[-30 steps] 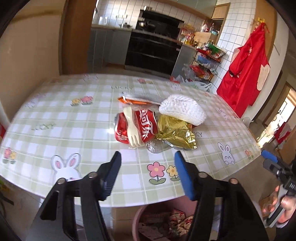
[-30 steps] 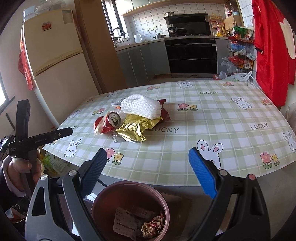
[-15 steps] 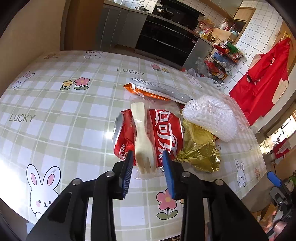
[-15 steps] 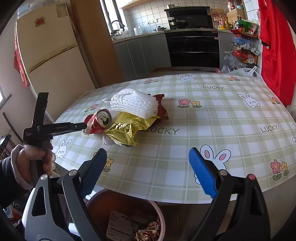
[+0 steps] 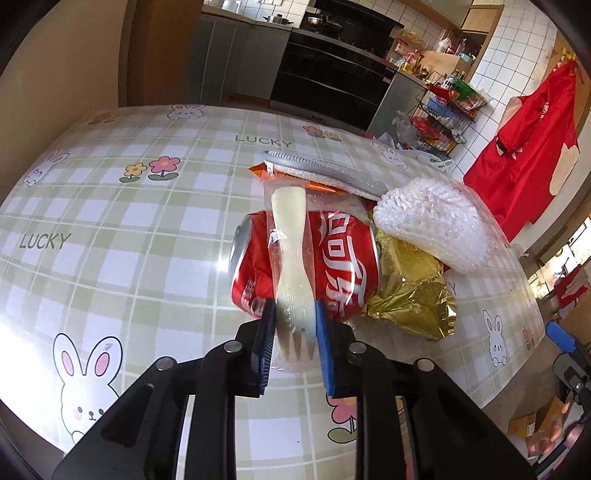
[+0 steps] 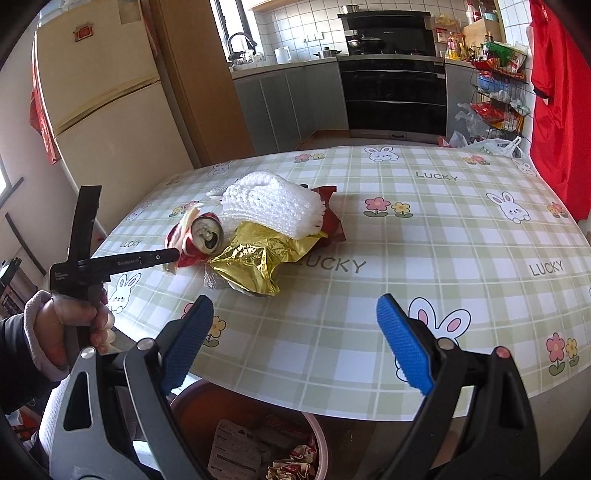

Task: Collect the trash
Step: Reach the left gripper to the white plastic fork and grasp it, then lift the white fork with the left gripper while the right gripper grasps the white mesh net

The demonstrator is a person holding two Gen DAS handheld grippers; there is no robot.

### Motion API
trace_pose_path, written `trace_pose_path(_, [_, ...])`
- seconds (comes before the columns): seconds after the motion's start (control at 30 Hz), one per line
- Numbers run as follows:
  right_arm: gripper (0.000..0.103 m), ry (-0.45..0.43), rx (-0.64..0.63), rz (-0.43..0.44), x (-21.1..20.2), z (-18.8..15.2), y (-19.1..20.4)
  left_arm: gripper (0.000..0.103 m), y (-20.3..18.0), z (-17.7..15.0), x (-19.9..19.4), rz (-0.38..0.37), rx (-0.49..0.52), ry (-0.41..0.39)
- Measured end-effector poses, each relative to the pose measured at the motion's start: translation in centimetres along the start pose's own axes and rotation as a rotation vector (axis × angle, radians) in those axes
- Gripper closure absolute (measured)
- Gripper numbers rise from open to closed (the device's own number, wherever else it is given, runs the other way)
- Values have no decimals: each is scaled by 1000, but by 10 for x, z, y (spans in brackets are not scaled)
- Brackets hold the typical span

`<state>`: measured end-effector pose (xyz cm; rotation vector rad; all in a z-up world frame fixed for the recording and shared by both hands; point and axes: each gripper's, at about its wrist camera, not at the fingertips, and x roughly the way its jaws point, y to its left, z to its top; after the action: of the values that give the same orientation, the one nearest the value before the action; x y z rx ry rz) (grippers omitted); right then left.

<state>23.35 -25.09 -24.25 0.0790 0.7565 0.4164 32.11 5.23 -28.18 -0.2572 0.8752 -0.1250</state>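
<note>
A cream fridge [image 6: 99, 92] stands left of grey cabinets [image 6: 291, 99] and a black oven [image 6: 395, 96]; white tiled walls [image 6: 303, 22], a red apron [image 6: 557, 103] hanging right, daylight on the checked tabletop [image 6: 424, 229].

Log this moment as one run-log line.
left gripper: shut on wrapped cream plastic fork atop crushed red cola can | right gripper: open, idle

**Trash pile crowds the table's middle; the edges lie open**

The crushed red soda can [image 5: 325, 266], crumpled gold foil wrapper [image 5: 410, 295] and white foam netting [image 5: 432, 225] touch one another, blocking passage at 12 to 2 o'clock. Bare green-checked tablecloth [image 6: 424, 236] stretches toward 3 o'clock. Beneath the near table edge, the brown round bin [image 6: 317, 435] stands open at 6 o'clock.
</note>
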Motion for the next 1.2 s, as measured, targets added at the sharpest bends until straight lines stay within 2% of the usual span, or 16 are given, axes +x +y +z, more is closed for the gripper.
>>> trace_pose_path(0.23, [14,-12,-34,31,20,32,-3,82,1,2,-48,-28,-15,-103])
trace_pose_path(0.37, [14,-17,-190,29,45,64,11,82,1,0,-79,-37,-15,-164])
trace_pose_path(0.5, [14,24,-353,31,79,86,32,82,7,-7,-106,-22,-21,-212])
trace_pose_path(0.73, [15,152,-434,-25,139,101,41,82,35,-22,-125,-3,-110,-211])
trace_pose_path(0.93, [15,175,-500,-45,159,93,55,82,46,-31,-132,28,-117,-218])
trace_pose_path(1.0, [20,204,-489,-59,168,91,55,82,43,-33,-134,29,-109,-219])
trace_pose_path(1.07, [35,228,-473,-74,172,90,53,82,41,-35,-134,23,-106,-216])
trace_pose_path(1.2, [50,199,-416,-56,162,90,50,82,36,-36,-136,25,-86,-225])
